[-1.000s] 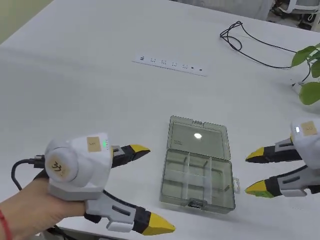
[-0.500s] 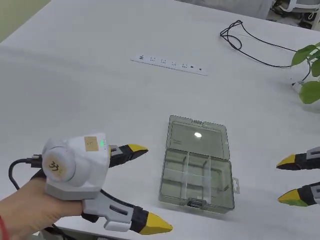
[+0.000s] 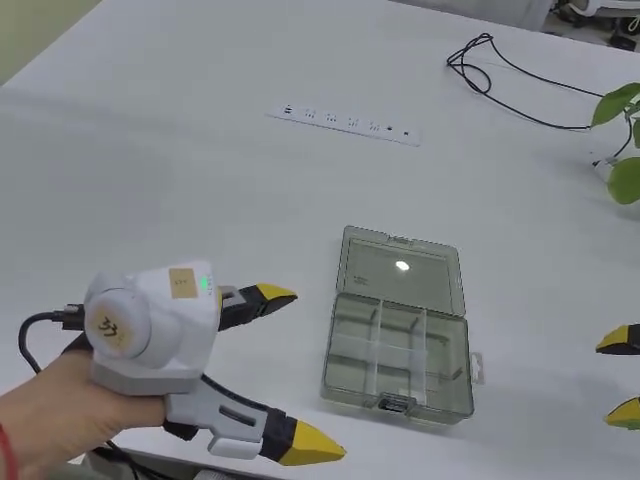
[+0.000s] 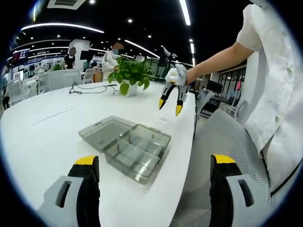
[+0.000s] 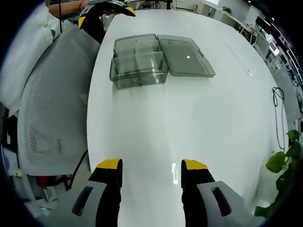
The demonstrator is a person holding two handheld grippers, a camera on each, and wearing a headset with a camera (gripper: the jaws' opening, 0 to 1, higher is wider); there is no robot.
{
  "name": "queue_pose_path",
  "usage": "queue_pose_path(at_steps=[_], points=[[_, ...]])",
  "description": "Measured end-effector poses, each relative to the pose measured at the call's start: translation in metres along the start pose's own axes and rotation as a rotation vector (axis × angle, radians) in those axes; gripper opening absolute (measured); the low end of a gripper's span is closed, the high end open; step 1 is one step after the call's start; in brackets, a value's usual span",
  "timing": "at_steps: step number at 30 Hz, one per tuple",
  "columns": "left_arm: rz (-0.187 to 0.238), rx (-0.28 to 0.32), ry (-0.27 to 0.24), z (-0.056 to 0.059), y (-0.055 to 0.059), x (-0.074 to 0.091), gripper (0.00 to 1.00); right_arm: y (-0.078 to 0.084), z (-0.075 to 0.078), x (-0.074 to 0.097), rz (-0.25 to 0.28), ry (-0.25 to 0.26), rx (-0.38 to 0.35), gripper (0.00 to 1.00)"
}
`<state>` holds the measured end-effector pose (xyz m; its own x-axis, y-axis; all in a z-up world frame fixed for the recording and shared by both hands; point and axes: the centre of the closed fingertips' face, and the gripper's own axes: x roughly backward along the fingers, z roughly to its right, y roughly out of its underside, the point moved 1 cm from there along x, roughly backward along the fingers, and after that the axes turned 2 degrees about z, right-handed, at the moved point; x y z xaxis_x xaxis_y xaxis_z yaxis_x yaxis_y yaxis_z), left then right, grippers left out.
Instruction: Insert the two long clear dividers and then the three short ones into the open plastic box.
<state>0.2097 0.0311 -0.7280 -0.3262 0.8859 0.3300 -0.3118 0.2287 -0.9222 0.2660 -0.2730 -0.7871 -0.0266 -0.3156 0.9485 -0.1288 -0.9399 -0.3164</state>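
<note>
Left gripper (image 3: 295,370) at 8 o'clock, clasped in a hand (image 3: 50,425), jaws spread wide, pointing toward 3. Right gripper (image 3: 622,376) at 4 o'clock edge, jaws apart.

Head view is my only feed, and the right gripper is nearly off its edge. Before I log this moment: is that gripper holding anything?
Observer: No. In the right gripper view, the right gripper is open, with only bare white table between its jaws.
Operator: Is it resting on the bench?
Observer: No. The left gripper view shows it held in the air past the plastic box, tips pointing down, not touching it.
Operator: Anything off the bench I should know about?
Observer: A grey mesh chair stands right beside the table's edge, near the box.
</note>
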Motion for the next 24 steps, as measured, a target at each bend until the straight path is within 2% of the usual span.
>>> queue_pose_path(at_steps=[6, 8, 14, 24], points=[[-0.005, 0.005, -0.005, -0.001, 0.001, 0.001, 1.00, 0.018, 0.007, -0.011, -0.057, 0.000, 0.043, 0.52], [-0.005, 0.008, -0.007, -0.001, 0.001, 0.001, 1.00, 0.028, 0.011, -0.016, -0.098, 0.005, 0.079, 0.52], [-0.014, 0.014, -0.016, -0.003, 0.003, 0.002, 0.99, 0.044, 0.015, -0.029, -0.152, -0.007, 0.132, 0.51], [-0.013, 0.021, -0.019, -0.004, 0.003, 0.001, 0.99, 0.047, 0.018, -0.037, -0.162, -0.018, 0.153, 0.47]])
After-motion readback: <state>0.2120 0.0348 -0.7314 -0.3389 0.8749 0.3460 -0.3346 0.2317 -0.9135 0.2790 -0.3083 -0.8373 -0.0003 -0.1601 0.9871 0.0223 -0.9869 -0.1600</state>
